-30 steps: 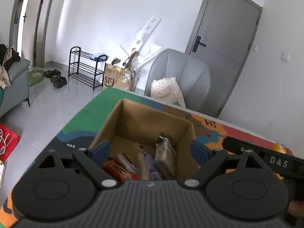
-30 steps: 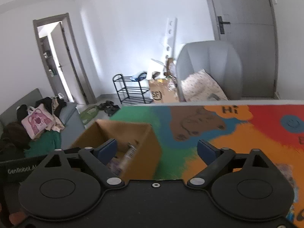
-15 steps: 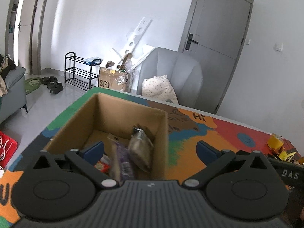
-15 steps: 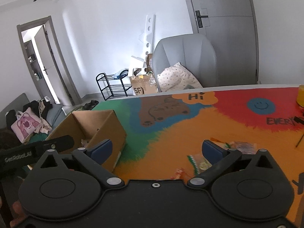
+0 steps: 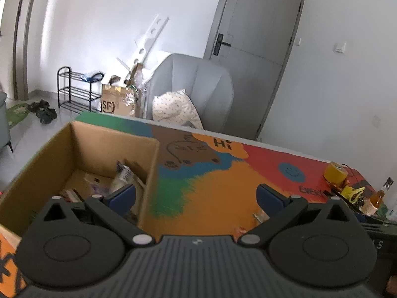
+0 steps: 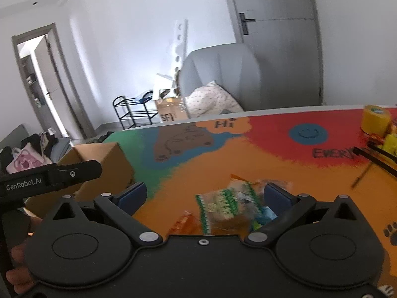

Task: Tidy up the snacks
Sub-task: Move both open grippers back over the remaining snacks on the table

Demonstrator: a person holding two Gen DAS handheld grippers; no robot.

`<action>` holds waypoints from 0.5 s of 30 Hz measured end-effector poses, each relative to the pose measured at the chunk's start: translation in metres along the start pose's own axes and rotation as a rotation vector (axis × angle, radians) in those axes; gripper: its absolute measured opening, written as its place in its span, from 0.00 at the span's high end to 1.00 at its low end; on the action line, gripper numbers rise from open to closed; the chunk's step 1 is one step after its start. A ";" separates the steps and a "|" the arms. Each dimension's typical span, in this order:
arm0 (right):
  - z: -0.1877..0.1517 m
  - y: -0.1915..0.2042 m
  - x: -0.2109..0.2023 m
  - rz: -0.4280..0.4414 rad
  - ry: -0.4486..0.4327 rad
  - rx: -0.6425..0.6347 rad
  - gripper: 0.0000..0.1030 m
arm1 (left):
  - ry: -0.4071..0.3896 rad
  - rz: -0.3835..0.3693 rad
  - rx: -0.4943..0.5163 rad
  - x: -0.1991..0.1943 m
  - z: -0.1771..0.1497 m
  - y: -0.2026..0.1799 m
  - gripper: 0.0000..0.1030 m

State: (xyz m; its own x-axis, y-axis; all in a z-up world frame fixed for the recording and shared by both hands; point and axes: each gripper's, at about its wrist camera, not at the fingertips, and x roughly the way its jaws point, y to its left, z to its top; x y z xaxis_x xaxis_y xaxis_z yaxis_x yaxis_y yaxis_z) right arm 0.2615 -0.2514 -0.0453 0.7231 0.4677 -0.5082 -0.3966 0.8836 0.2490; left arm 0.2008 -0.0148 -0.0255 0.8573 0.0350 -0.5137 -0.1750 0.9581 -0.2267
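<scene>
- Snack packets [image 6: 230, 206] lie on the colourful tabletop [image 6: 285, 171], just ahead of the right gripper [image 6: 203, 197], jaws spread wide, empty, angled downward.
- Left gripper [image 5: 196, 196], released, tilts down beside the cardboard box [image 5: 104, 149].

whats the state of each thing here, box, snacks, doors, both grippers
cardboard box: open at the top, snack packets inside
green snack packet: lying flat on the table, out of the box
grey door: shut
left doorway: open
left gripper: jaws wide open, empty
right gripper: jaws wide open, empty, above the green snack packet
</scene>
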 end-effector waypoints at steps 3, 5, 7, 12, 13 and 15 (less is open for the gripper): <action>-0.006 -0.010 -0.003 -0.021 0.005 0.009 0.00 | 0.018 -0.022 0.026 0.003 -0.005 -0.010 0.00; -0.011 -0.018 -0.005 -0.032 0.012 0.018 0.00 | 0.036 -0.030 0.045 0.006 -0.010 -0.017 0.00; -0.015 -0.026 -0.006 -0.040 0.018 0.035 0.00 | 0.051 -0.048 0.050 0.009 -0.014 -0.022 0.00; -0.022 -0.041 -0.008 -0.051 0.031 0.056 0.00 | 0.084 -0.082 0.065 0.019 -0.026 -0.035 0.01; -0.024 -0.043 -0.008 -0.053 0.034 0.057 0.00 | 0.093 -0.085 0.064 0.021 -0.028 -0.037 0.01; -0.027 -0.047 -0.006 -0.056 0.041 0.058 0.00 | 0.106 -0.095 0.062 0.025 -0.032 -0.040 0.01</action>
State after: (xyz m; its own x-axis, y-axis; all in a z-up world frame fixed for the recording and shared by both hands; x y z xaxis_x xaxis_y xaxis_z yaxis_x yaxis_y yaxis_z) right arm 0.2601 -0.2962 -0.0757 0.7187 0.4177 -0.5559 -0.3222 0.9085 0.2660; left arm 0.2142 -0.0616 -0.0559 0.8121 -0.0839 -0.5774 -0.0621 0.9716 -0.2285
